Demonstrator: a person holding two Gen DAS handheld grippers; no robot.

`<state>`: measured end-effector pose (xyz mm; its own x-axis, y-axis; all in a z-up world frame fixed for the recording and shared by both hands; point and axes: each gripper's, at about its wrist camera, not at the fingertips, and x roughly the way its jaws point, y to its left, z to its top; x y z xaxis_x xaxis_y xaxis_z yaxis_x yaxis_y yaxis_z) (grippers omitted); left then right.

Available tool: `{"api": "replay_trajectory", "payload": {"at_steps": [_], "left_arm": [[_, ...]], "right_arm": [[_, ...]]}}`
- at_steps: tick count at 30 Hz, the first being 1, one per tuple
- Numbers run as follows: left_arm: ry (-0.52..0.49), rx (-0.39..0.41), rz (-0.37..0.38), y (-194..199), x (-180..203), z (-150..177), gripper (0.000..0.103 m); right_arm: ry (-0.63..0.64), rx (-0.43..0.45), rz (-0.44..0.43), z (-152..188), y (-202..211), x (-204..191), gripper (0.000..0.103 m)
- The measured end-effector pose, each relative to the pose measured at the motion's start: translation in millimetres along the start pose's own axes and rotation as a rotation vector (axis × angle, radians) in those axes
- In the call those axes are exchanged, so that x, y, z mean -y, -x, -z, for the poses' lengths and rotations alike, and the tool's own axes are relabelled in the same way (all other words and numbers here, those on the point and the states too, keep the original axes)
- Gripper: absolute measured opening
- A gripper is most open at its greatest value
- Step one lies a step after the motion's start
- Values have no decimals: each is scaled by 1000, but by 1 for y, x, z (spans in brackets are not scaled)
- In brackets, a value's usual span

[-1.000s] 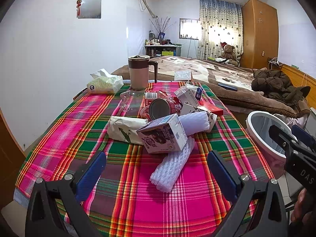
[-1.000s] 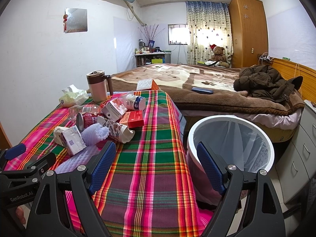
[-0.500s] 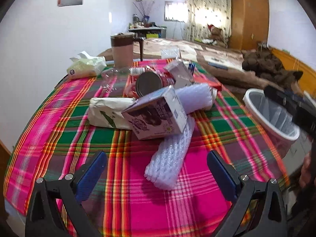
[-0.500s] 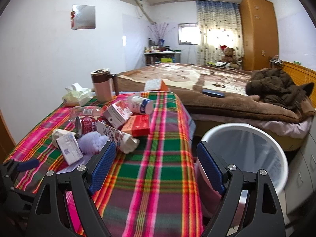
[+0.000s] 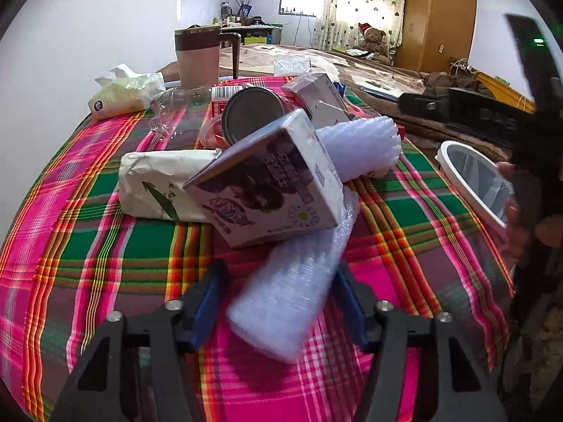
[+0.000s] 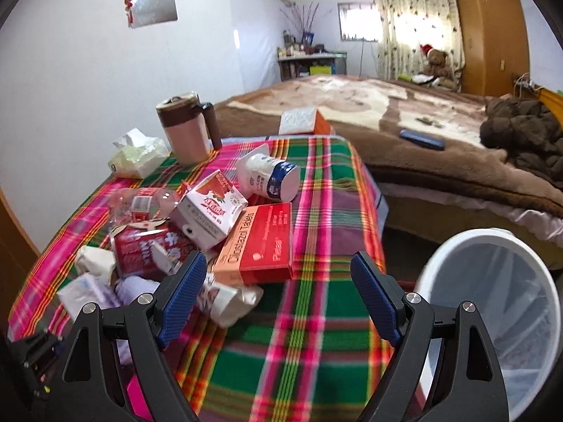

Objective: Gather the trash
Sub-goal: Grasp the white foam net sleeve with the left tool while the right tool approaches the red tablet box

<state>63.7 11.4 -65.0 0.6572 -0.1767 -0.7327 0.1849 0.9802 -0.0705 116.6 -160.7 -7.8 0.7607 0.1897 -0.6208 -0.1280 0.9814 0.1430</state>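
Trash lies heaped on the plaid-covered worktop (image 5: 88, 246): a milk carton (image 5: 271, 190), a tin can (image 5: 251, 114), a paper-wrapped packet (image 5: 158, 183), and a red tablet box (image 6: 260, 249) among other cartons. A long strip of white foam wrap (image 5: 292, 295) runs out from under the milk carton toward the left gripper (image 5: 278, 313), whose blue pads sit just beside the strip on either side, narrowed around it; whether they actually press the foam I cannot tell. The right gripper (image 6: 274, 299) hangs spread wide and empty over the cloth, near the tablet box, with the white bin (image 6: 492, 309) off the worktop's edge to its right.

The risk, as I judge it, is the carton resting on the strip's far end. Pulling the foam away could tip the carton, set the can rolling, or drag the cloth. The foam is soft and may slip from a light pinch on its way to the bin.
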Motion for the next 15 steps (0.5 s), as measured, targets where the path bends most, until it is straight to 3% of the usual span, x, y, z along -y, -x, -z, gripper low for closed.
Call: {"api": "replay_trajectory", "payload": {"at_steps": [7, 11, 15], "left_arm": [[10, 1, 18, 0, -10, -3, 44], [16, 2, 29, -2, -16, -6, 42], [17, 1, 35, -3, -17, -8, 41]], "right_arm": [[18, -80, -31, -7, -25, -8, 86], [38, -134, -31, -11, -39, -13, 85], [68, -167, -35, -12, -45, -21, 78]]}}
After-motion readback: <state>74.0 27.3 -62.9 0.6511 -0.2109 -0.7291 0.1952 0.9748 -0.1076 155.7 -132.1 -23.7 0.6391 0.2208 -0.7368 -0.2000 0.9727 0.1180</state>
